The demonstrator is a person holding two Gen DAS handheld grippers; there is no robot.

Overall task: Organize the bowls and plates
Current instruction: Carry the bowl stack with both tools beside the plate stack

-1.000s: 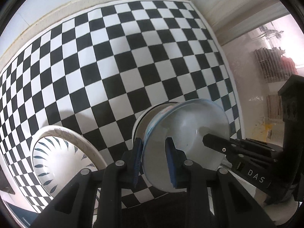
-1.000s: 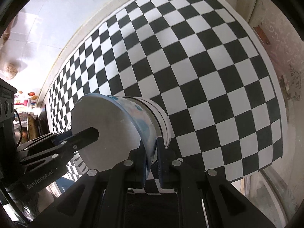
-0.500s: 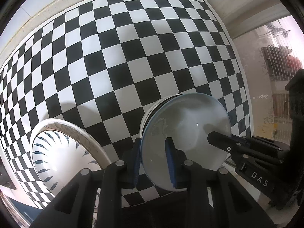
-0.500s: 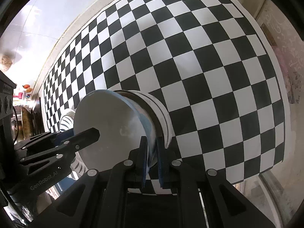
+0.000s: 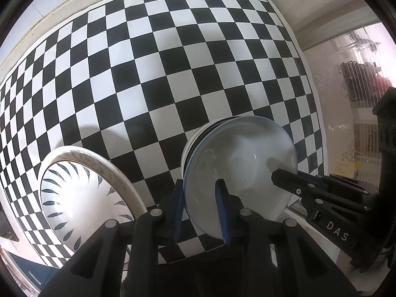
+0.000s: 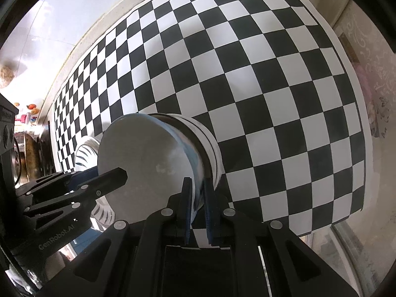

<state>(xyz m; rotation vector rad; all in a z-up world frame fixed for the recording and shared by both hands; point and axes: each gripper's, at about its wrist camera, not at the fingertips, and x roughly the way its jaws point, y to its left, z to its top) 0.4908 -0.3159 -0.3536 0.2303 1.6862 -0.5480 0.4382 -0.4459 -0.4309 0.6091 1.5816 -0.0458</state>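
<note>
A stack of nested bowls [image 5: 237,170] sits low over the checkered mat [image 5: 148,74], a white bowl with a blue rim on top. Whether it rests on the mat I cannot tell. My left gripper [image 5: 199,190] is shut on the stack's left wall, one finger inside the top bowl and one outside. My right gripper [image 6: 196,188] is shut on the opposite rim of the bowl stack [image 6: 146,163]. Each gripper shows in the other's view: the right gripper [image 5: 309,188] and the left gripper [image 6: 86,188]. The lower bowls show only as a black band and white rims.
A wide white dish with dark blue leaf marks [image 5: 81,193] lies on the mat just left of the stack, also visible as the patterned dish [image 6: 84,153]. The mat's right edge [image 5: 319,128] ends close beside the stack. A pale wall borders the far side.
Both grippers keep their hold on the bowl stack. The stack has levelled out a little and sits slightly higher in the left wrist view; otherwise it has hardly shifted.
</note>
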